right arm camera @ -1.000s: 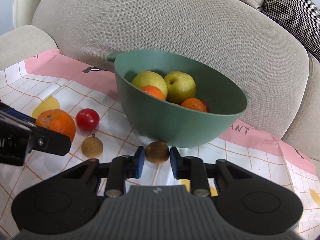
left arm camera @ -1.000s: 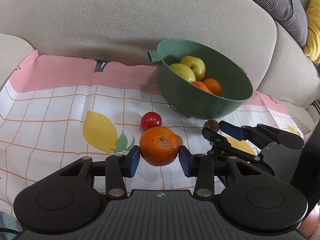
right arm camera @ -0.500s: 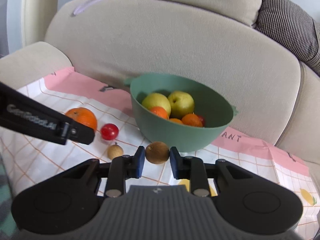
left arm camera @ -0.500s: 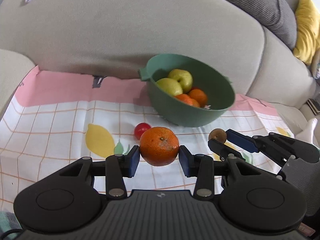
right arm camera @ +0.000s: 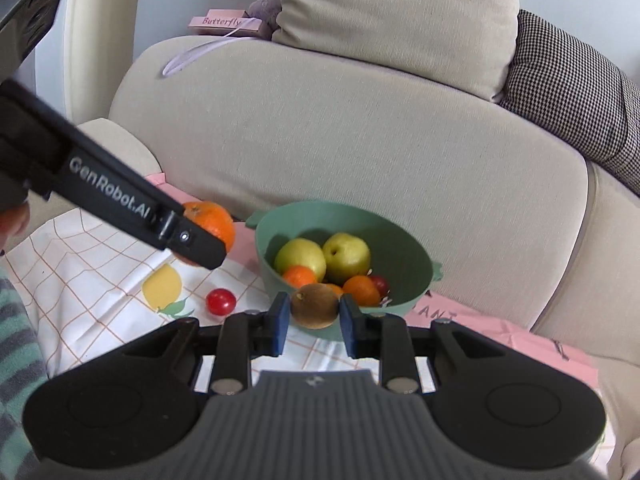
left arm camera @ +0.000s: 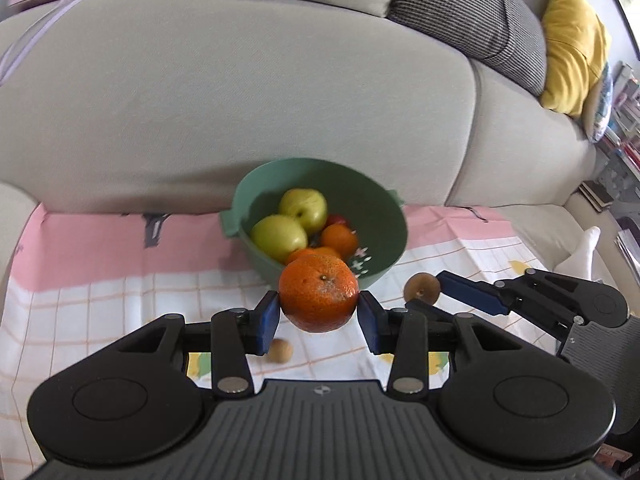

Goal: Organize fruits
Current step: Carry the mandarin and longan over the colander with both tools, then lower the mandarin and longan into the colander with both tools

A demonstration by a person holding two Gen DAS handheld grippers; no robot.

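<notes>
My left gripper (left arm camera: 319, 318) is shut on an orange tangerine (left arm camera: 319, 298), held in the air in front of the green bowl (left arm camera: 376, 204). The bowl holds two yellow-green apples (left arm camera: 303, 209), tangerines and a red fruit. My right gripper (right arm camera: 313, 322) is shut on a small brown round fruit (right arm camera: 315, 305), lifted just before the same bowl (right arm camera: 412, 252). In the right wrist view the left gripper reaches in from the left with the tangerine (right arm camera: 212, 222). A red cherry tomato (right arm camera: 220, 301) and a small tan fruit (left arm camera: 280, 351) lie on the cloth.
The bowl stands on a checked cloth (left arm camera: 100, 304) with lemon prints and a pink border, spread on a beige sofa seat. The sofa back (left arm camera: 240, 92) rises right behind it. A checked cushion (right arm camera: 576, 112) and a yellow cushion (left arm camera: 572, 48) sit at the right.
Both grippers have risen with their fruit, so the cloth and bowl look smaller and lower. The bowl's inside shows more from above. Neither grip has changed.
</notes>
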